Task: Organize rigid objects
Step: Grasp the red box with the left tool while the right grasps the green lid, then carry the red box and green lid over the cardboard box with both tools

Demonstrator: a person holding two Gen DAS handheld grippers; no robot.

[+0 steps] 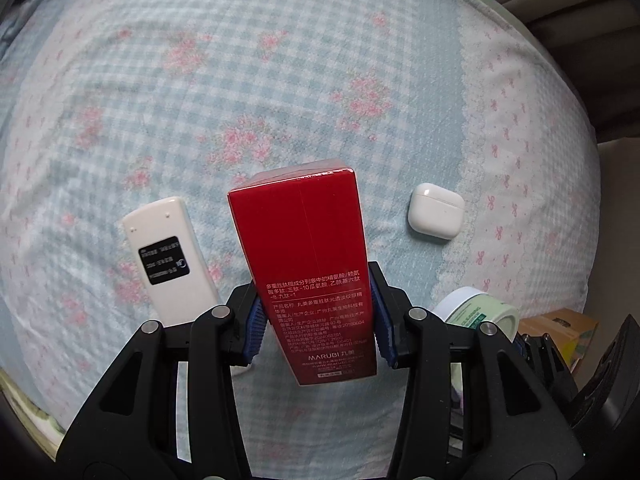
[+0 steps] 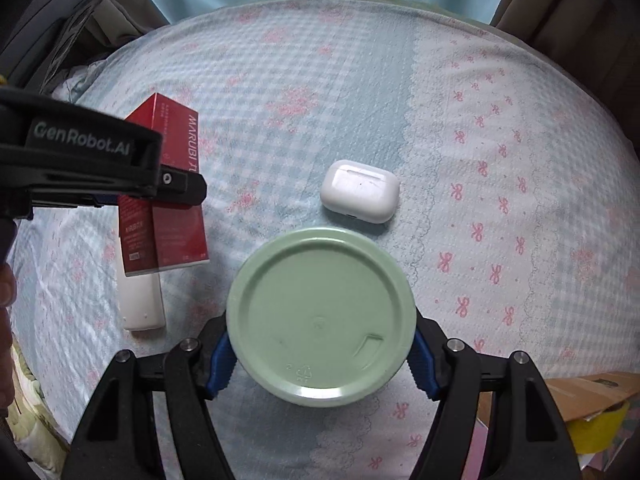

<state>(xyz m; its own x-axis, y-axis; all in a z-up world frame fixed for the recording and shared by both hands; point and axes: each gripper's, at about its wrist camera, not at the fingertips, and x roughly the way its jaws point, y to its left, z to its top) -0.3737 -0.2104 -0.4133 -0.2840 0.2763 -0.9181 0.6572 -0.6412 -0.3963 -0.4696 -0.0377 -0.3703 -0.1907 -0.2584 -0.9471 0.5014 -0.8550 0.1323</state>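
Observation:
My left gripper is shut on a tall red Marubi box, held above the bed; the box also shows in the right wrist view. My right gripper is shut on a pale green round jar, which also shows in the left wrist view. A white remote lies face down on the bedspread left of the box; its end shows under the box in the right wrist view. A white earbud case lies right of the box and beyond the jar.
Everything sits over a blue checked bedspread with pink flowers and a white lace-edged band at the right. A cardboard box stands off the bed's right edge. The left gripper's body crosses the right wrist view.

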